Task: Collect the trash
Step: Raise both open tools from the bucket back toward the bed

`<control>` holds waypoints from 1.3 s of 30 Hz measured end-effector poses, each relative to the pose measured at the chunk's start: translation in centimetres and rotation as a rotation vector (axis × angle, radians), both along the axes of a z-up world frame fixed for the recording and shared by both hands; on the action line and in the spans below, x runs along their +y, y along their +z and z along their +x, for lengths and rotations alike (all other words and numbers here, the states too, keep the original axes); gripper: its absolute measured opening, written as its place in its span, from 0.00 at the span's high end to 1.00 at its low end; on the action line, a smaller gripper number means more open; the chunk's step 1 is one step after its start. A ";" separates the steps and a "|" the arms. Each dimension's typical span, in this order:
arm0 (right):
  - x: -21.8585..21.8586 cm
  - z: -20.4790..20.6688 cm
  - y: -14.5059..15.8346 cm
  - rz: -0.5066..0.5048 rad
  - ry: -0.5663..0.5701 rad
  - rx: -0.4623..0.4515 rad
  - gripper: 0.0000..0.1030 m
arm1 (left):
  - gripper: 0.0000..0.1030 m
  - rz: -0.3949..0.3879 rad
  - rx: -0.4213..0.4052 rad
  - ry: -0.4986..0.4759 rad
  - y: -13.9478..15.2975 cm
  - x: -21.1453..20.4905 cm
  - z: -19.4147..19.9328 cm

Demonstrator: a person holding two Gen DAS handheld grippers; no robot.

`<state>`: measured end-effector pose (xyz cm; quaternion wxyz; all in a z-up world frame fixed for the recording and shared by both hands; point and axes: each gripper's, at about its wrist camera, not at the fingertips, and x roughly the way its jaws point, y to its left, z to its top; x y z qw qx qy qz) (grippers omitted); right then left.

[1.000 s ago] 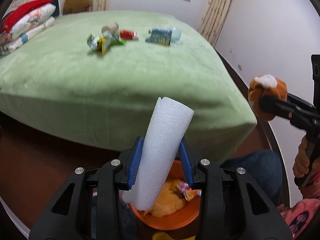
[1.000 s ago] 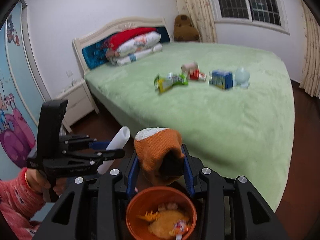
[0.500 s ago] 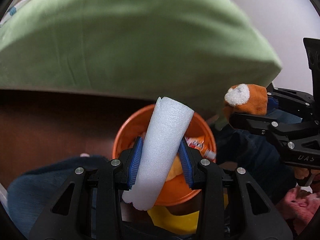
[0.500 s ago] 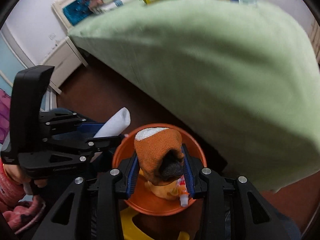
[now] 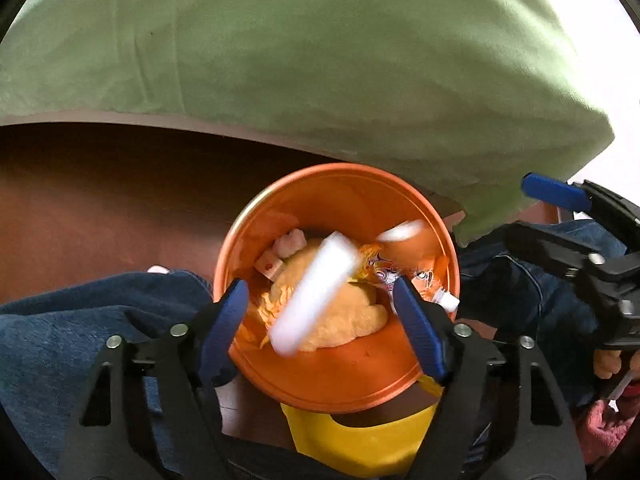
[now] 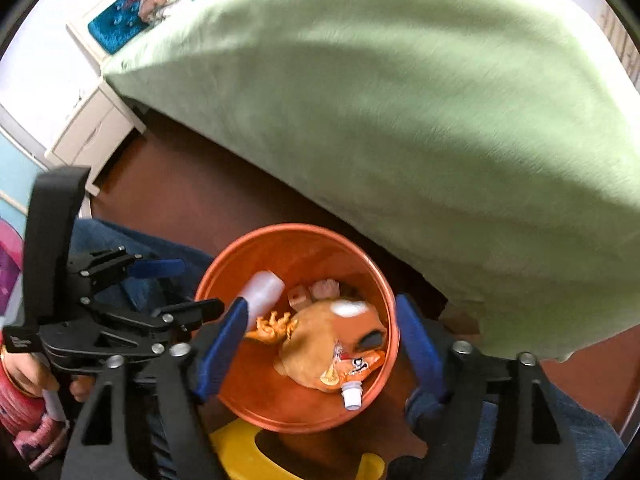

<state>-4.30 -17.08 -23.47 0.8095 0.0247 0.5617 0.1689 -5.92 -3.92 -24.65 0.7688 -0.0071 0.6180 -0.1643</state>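
Note:
An orange bucket [image 5: 340,200] stands on the floor below both grippers, holding a yellow-orange plush and wrappers. My left gripper [image 5: 320,286] hangs over it with its jaws opening. The white foam roll [image 5: 316,292] drops free between them, blurred, touching neither pad. My right gripper [image 6: 322,306] is also over the bucket [image 6: 296,248], jaws opening with nothing pressed between them. The orange sock with a white toe [image 6: 340,328] lies loose on the trash inside. The foam roll [image 6: 262,292] leans at the bucket's left wall. Each gripper appears in the other's view: the right gripper [image 5: 540,216], the left gripper [image 6: 180,288].
The bed's green blanket [image 5: 320,60] hangs just behind the bucket above dark wood floor [image 5: 100,200]. A yellow stool [image 5: 360,436] sits under the bucket's near side. The person's jeans-clad legs [image 5: 80,320] flank it. A white nightstand [image 6: 92,132] stands at the far left.
Both grippers dropped from bed height down over the bucket and tipped downward. Both opened: the foam roll left the left jaws, the orange sock left the right jaws and fell into the bucket.

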 end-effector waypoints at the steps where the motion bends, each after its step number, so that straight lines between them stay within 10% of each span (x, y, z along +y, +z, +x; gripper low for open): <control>1: -0.1 0.1 0.4 0.005 -0.008 -0.013 0.22 | 0.24 0.002 -0.004 0.004 0.2 0.1 0.0; 26: -2.0 0.0 2.5 0.036 -0.045 -0.060 0.22 | 0.22 -0.002 -0.042 0.041 1.8 1.5 0.7; 39: -3.0 0.3 9.3 0.154 -0.078 -0.217 0.18 | 0.22 -0.051 -0.421 0.149 14.1 6.7 10.7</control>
